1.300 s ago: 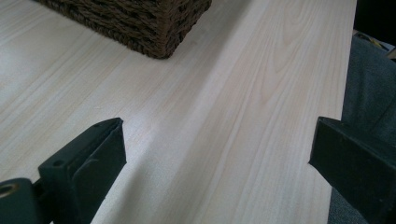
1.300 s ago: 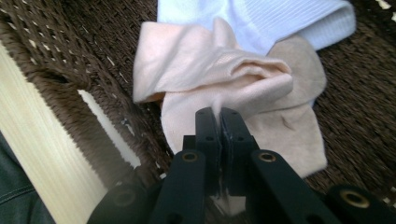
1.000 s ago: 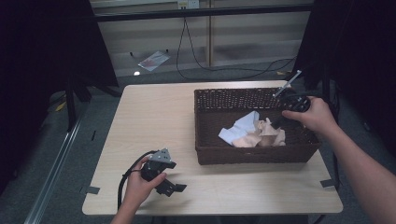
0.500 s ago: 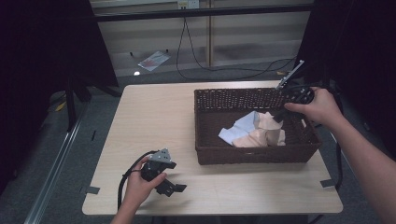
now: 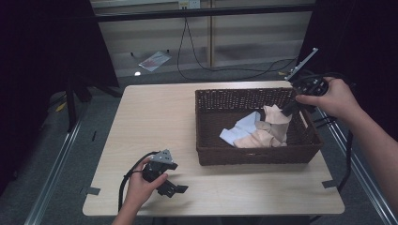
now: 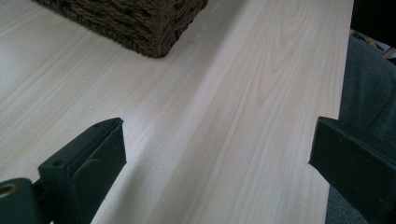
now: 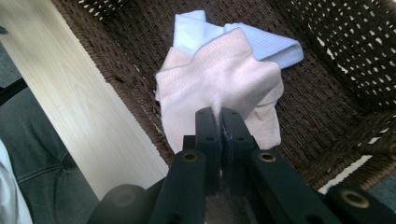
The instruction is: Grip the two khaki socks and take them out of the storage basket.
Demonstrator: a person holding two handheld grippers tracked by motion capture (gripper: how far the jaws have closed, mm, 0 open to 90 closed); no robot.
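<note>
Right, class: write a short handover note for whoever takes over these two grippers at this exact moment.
Right gripper: jaws shut on the pale pink knitted cloth, lifting one end at the right end of the dark brown woven basket.
Left gripper: open, holding nothing, low over the light wooden table near its front edge.
Light blue cloth: lying in the basket, partly under the pink one.
Done: pink cloth gripped.
Left: probably lifting it clear, then the blue one.

Dim room with dark edges; the table (image 5: 155,122) is evenly lit, shadows soft; close foreground slightly blurred.
</note>
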